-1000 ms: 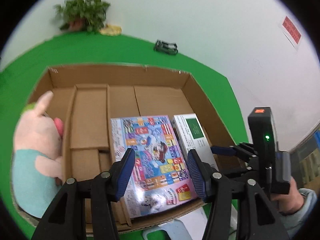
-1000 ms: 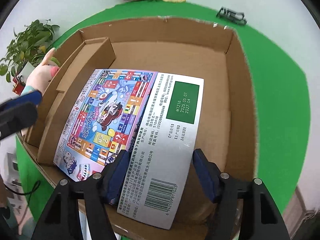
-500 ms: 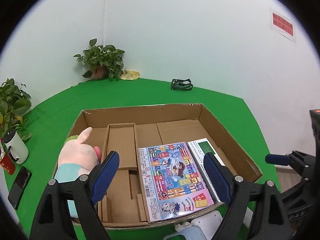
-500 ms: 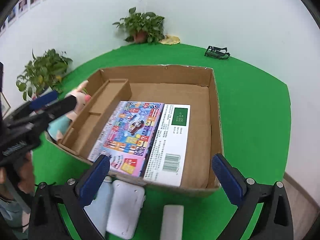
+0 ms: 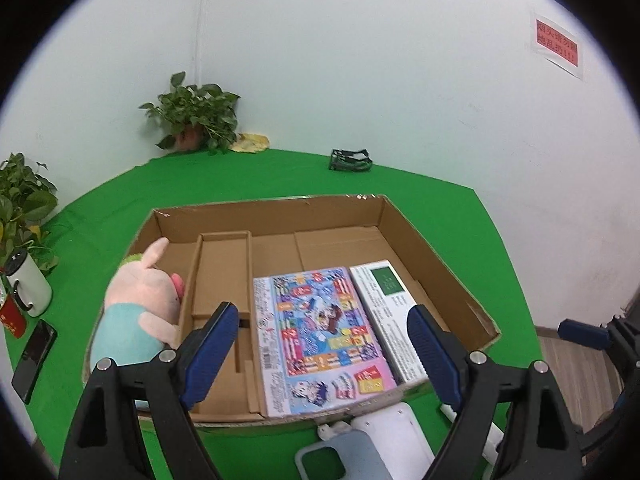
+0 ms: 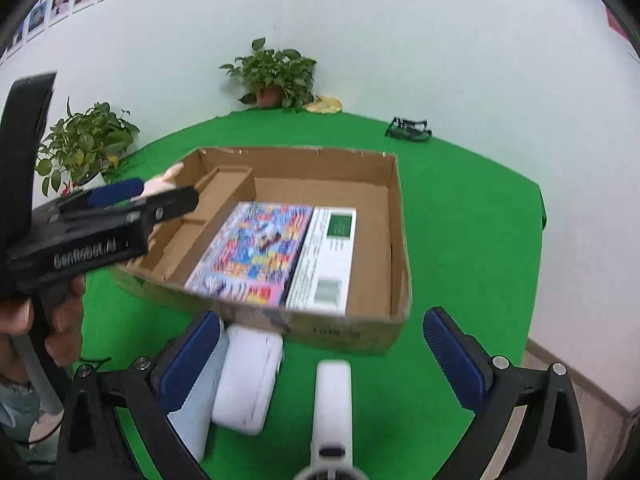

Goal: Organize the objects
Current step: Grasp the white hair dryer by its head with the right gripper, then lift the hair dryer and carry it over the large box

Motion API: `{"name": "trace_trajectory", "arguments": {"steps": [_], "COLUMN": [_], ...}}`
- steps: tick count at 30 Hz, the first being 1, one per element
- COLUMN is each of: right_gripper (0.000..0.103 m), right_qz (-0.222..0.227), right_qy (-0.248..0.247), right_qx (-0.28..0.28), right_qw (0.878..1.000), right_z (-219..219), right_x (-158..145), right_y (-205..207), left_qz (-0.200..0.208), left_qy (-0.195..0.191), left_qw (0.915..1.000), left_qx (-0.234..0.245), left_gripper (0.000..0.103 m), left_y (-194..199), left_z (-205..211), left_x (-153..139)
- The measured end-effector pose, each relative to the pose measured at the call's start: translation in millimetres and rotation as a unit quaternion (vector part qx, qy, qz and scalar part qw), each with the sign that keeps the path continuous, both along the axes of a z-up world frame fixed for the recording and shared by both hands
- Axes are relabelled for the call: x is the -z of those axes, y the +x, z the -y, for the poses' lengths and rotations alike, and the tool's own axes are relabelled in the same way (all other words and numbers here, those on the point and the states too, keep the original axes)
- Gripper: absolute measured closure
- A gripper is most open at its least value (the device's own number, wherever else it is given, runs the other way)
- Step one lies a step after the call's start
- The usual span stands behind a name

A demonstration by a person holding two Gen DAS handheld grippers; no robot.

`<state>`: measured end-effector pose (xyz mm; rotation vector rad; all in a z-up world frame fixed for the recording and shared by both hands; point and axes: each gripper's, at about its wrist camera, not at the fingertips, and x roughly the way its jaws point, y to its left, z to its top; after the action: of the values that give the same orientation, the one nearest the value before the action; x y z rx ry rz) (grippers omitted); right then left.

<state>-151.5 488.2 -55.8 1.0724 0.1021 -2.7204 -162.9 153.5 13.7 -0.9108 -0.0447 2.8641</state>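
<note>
Both sets of tongs are seen spread wide, with nothing pinched. The left gripper (image 5: 320, 352) is held over the near edge of the shallow brown cardboard box (image 6: 394, 240), while the right gripper (image 6: 320, 364) hangs above the green tablecloth (image 6: 472, 248) in front of that box.

Between the right jaws a slim white remote-like stick (image 6: 333, 404) is found, its long axis pointing away toward the box; the right hand is judged the nearer.

Outside the box, one such stick, one white rounded case (image 6: 249, 380) and one pale blue phone case (image 5: 340, 458) are counted. Inside the box lies one colourful flat game box (image 5: 320, 332); one pink plush pig (image 5: 140, 312) leans at the box's left wall.
</note>
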Motion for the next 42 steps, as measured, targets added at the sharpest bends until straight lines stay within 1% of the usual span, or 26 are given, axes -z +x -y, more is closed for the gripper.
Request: {"name": "trace_trajectory", "arguments": {"steps": [3, 4, 6, 8, 10, 12, 13, 14, 16, 17, 19, 20, 22, 24, 26, 28, 29, 31, 34, 35, 37, 38, 39, 40, 41, 42], "right_gripper": [0.001, 0.001, 0.004, 0.014, 0.021, 0.034, 0.047, 0.048, 0.049, 0.049, 0.049, 0.049, 0.049, 0.049, 0.049, 0.047, 0.046, 0.045, 0.039, 0.038, 0.038, 0.038, 0.038, 0.038, 0.038, 0.038], "right_qz": [0.012, 0.023, 0.039, 0.053, 0.069, 0.093, 0.103, 0.111, 0.109, 0.115, 0.130, 0.139, 0.150, 0.161, 0.167, 0.167, 0.175, 0.178, 0.171, 0.170, 0.172, 0.172, 0.171, 0.170, 0.168, 0.167], "right_qy": [0.014, 0.024, 0.036, 0.051, 0.060, 0.057, 0.054, 0.042, 0.022, -0.002, -0.065, -0.098, -0.141, -0.196, -0.223, -0.220, -0.218, -0.224, -0.212, -0.201, -0.192, -0.183, -0.170, -0.154, -0.128, -0.113], "right_qx": [0.001, 0.003, 0.005, 0.009, 0.017, 0.017, 0.016, 0.014, 0.021, 0.025, 0.037, 0.044, 0.054, 0.066, 0.086, 0.109, 0.121, 0.124, 0.100, 0.090, 0.083, 0.079, 0.077, 0.073, 0.066, 0.063], "right_qw": [1.000, 0.999, 0.999, 0.997, 0.996, 0.994, 0.993, 0.993, 0.994, 0.993, 0.989, 0.984, 0.977, 0.965, 0.957, 0.955, 0.952, 0.950, 0.957, 0.960, 0.963, 0.965, 0.967, 0.971, 0.975, 0.977], "right_z": [-8.8, -10.6, -12.9, -13.4, -15.0, -18.4, -19.7, -22.0, -28.8, -35.2, -51.1, -61.4, -76.5, -95.7, -113.0, -127.5, -135.3, -143.3, -136.5, -130.7, -123.7, -115.0, -108.2, -100.1, -87.9, -80.6], "right_x": [12.8, 19.3, 30.8, 43.6, 55.8, 69.9, 75.0, 79.8, 82.4, 82.7, 84.3, 86.2, 89.6, 95.8, 102.0, 105.4, 110.4, 112.7, 111.3, 110.9, 110.4, 109.2, 108.3, 106.5, 104.7, 104.2], "right_y": [20.3, 28.0, 38.2, 48.6, 57.7, 62.1, 63.9, 65.7, 64.7, 62.6, 58.8, 57.1, 53.7, 49.4, 47.2, 45.6, 46.1, 44.1, 51.0, 53.3, 55.8, 57.9, 59.9, 64.1, 67.2, 69.1], "left_qz": [0.021, 0.029, 0.050, 0.076, 0.109, 0.142, 0.158, 0.174, 0.210, 0.227, 0.247, 0.253, 0.253, 0.260, 0.274, 0.285, 0.291, 0.302, 0.323, 0.331, 0.345, 0.346, 0.340, 0.345, 0.344, 0.346], "left_qy": [0.008, 0.013, 0.025, 0.037, 0.050, 0.062, 0.066, 0.070, 0.088, 0.099, 0.110, 0.109, 0.099, 0.101, 0.100, 0.096, 0.092, 0.091, 0.096, 0.098, 0.098, 0.095, 0.093, 0.092, 0.094, 0.095], "left_qw": [0.9997, 0.9993, 0.9978, 0.9948, 0.9893, 0.9822, 0.9785, 0.9744, 0.9630, 0.9567, 0.9481, 0.9455, 0.9449, 0.9404, 0.9362, 0.9319, 0.9295, 0.9251, 0.9168, 0.9132, 0.9077, 0.9074, 0.9098, 0.9076, 0.9080, 0.9070], "left_qx": [0.015, 0.021, 0.036, 0.056, 0.083, 0.106, 0.116, 0.124, 0.144, 0.153, 0.167, 0.174, 0.182, 0.194, 0.196, 0.203, 0.207, 0.212, 0.215, 0.216, 0.219, 0.219, 0.220, 0.221, 0.221, 0.221], "left_gripper": [0.017, 0.017, 0.017, 0.017, 0.017, 0.017, 0.017, 0.017, 0.018, 0.018, 0.019, 0.019, 0.019, 0.019, 0.019, 0.019, 0.020, 0.022, 0.023, 0.025, 0.028, 0.028, 0.028, 0.028, 0.030, 0.033], "left_y": [1.0, 0.7, -1.3, -4.4, -8.2, -11.6, -13.0, -14.5, -17.6, -18.7, -18.9, -18.6, -18.6, -20.7, -24.8, -27.4, -29.2, -32.5, -39.2, -41.3, -45.5, -47.0, -46.9, -47.6, -46.9, -50.1], "left_z": [-7.2, -10.6, -19.0, -28.4, -38.6, -49.1, -54.4, -59.2, -68.1, -72.3, -79.9, -85.7, -95.3, -104.1, -113.4, -123.5, -130.3, -139.4, -153.7, -159.1, -166.4, -169.9, -171.6, -173.0, -173.3, -173.8], "left_x": [7.0, 9.8, 16.4, 24.2, 34.7, 47.8, 54.3, 61.1, 75.1, 81.3, 89.2, 91.9, 93.5, 95.9, 99.9, 104.0, 107.2, 112.7, 123.5, 128.0, 134.8, 137.2, 135.4, 135.7, 133.8, 133.9]}}
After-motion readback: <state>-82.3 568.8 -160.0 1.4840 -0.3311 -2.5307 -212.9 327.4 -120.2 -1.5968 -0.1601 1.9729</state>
